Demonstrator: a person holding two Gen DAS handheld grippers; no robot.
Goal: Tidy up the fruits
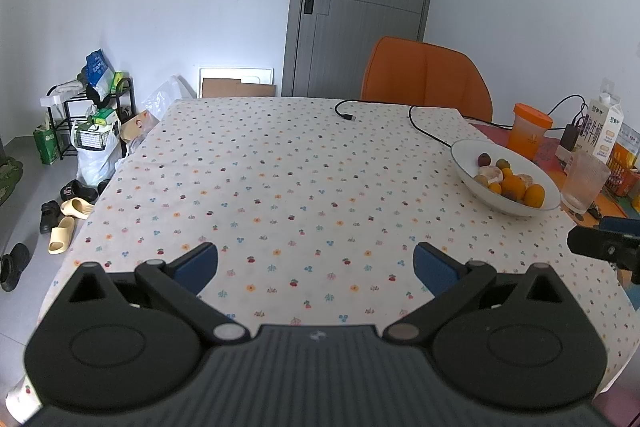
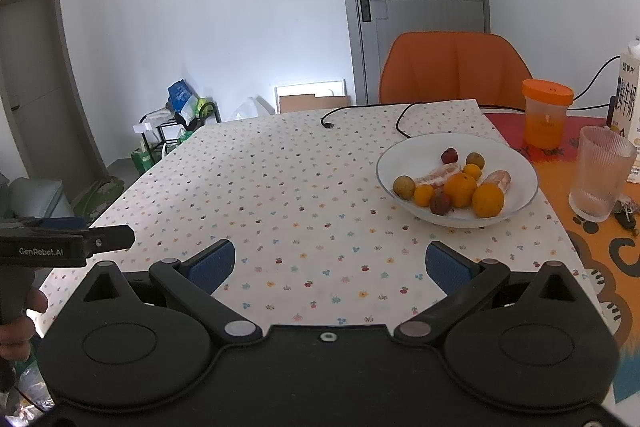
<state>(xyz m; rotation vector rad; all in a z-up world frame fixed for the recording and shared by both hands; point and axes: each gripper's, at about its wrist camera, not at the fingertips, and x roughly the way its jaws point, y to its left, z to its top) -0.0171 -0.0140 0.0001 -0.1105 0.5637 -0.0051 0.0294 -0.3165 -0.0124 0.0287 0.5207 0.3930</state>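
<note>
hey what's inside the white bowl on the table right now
The white bowl holds several oranges, small plum-like fruits, yellowish and dark red, and peeled citrus pieces. Anything beneath the pile cannot be seen.

Soft, even daylight — faint shadows, a bright glare patch on the far wall (image 1: 232, 59) — fisheye-bent, dark-cornered edges.

White bowl (image 2: 520, 163), orange fruits (image 2: 461, 189)
</note>
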